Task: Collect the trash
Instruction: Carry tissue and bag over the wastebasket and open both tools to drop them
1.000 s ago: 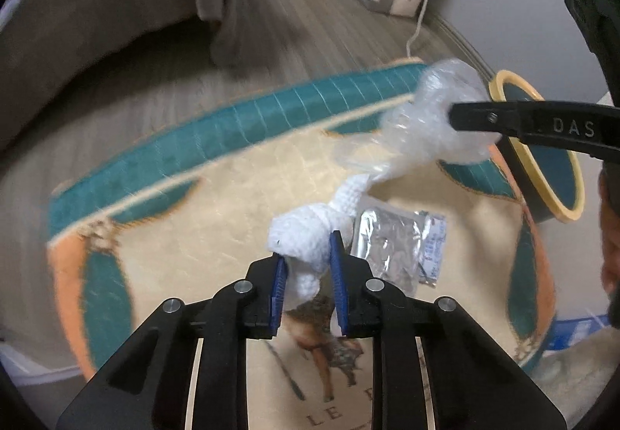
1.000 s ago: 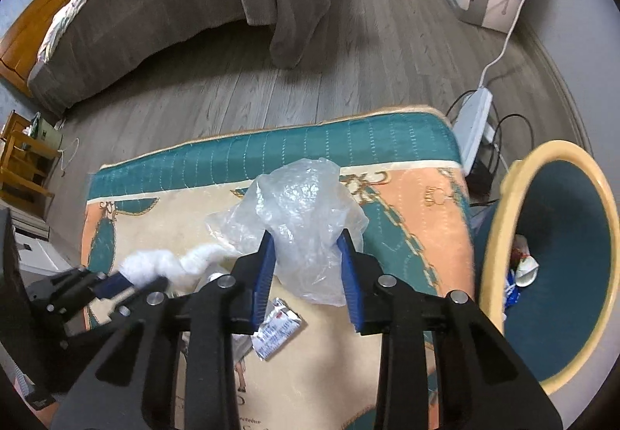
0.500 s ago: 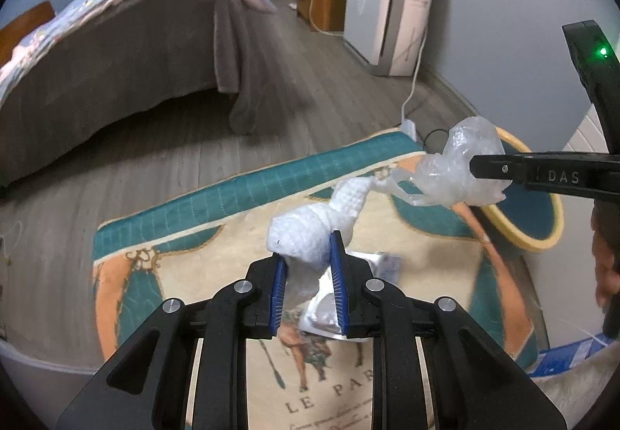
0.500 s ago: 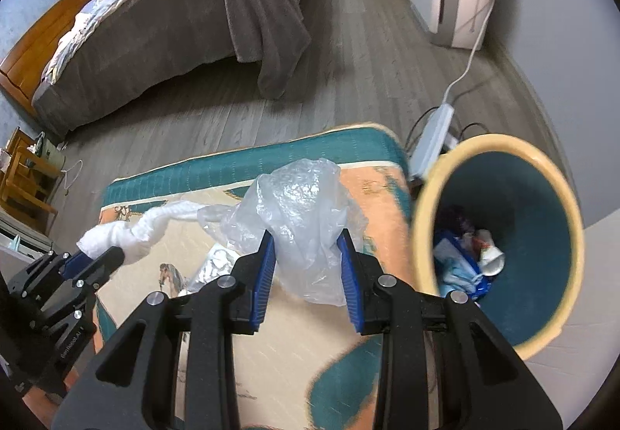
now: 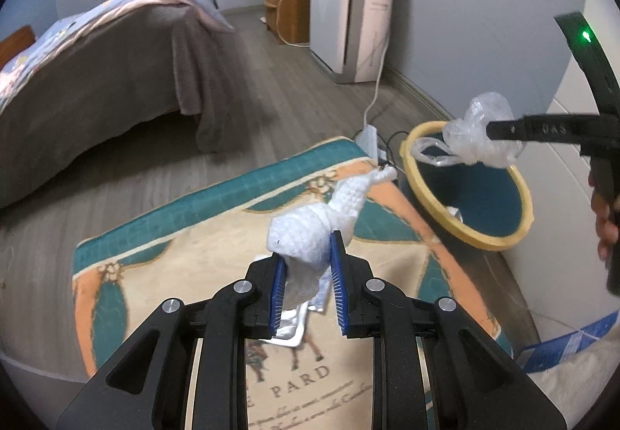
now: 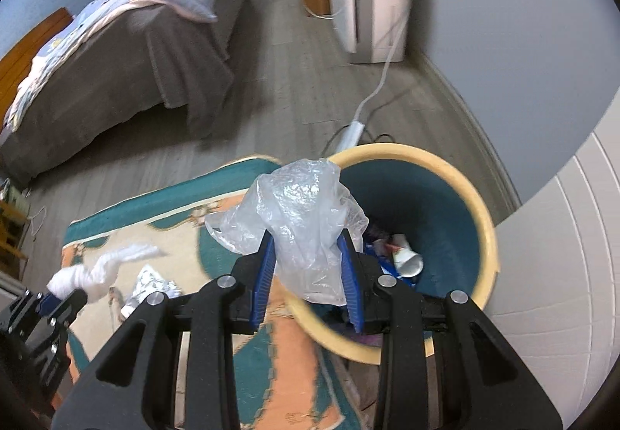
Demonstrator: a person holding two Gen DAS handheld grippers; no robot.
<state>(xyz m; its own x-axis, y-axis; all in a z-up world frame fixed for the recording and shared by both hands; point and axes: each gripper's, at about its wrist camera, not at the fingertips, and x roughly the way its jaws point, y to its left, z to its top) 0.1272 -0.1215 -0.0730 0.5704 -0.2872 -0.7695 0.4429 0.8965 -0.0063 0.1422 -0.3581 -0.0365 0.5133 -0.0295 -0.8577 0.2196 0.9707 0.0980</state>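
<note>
My left gripper (image 5: pixel 307 267) is shut on a twisted white paper towel (image 5: pixel 321 224), held above the patterned rug (image 5: pixel 162 275). A crumpled clear plastic bag (image 6: pixel 306 224) is pinched in my right gripper (image 6: pixel 308 263), which hangs over the near rim of the trash bin (image 6: pixel 480 220), teal inside with a yellow rim. In the left wrist view the bag (image 5: pixel 480 135) sits above the bin (image 5: pixel 500 236) at right. A silver foil wrapper (image 5: pixel 288 329) lies on the rug under my left gripper. The left gripper with the towel (image 6: pixel 104 267) shows at the right wrist view's lower left.
Trash (image 6: pixel 403 259) lies in the bin's bottom. A power strip (image 6: pixel 350 135) and cable lie on the wood floor behind the bin. A bed (image 5: pixel 97 73) stands at left, a white appliance (image 5: pixel 348 15) by the far wall, white panelling (image 6: pixel 562 255) at right.
Both grippers have risen and swung to the right toward the bin with their loads. The plastic bag went from above the rug to over the bin's rim. The wrapper stayed on the rug.
</note>
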